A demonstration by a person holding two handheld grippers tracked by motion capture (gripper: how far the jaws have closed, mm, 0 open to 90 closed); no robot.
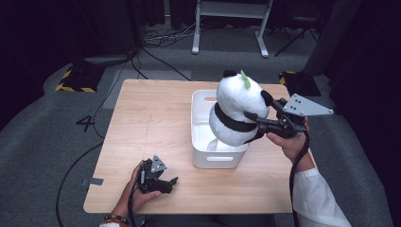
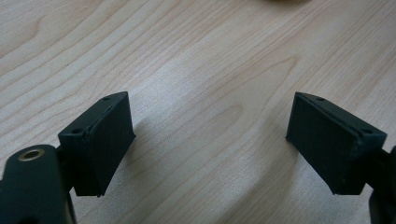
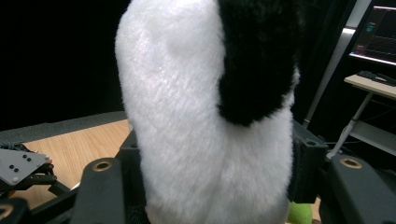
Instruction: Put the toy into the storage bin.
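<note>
Nearest the lens, at left: left gripper (image 1: pixel 158 178) resting on the wooden table (image 1: pixel 151 118), jaws apart, nothing between them, probably idle while the other hand works. Mid-table: white bin (image 1: pixel 204 142), handle slot facing the person. Just above its opening: plush panda (image 1: pixel 239 111), upright, clamped at the waist by the right gripper (image 1: pixel 265 125), jaws squeezed deep into the fur, likely to lower it inside. Beyond: grey carpet, trailing cables, white desk legs (image 1: pixel 229 28), dark room.
</note>
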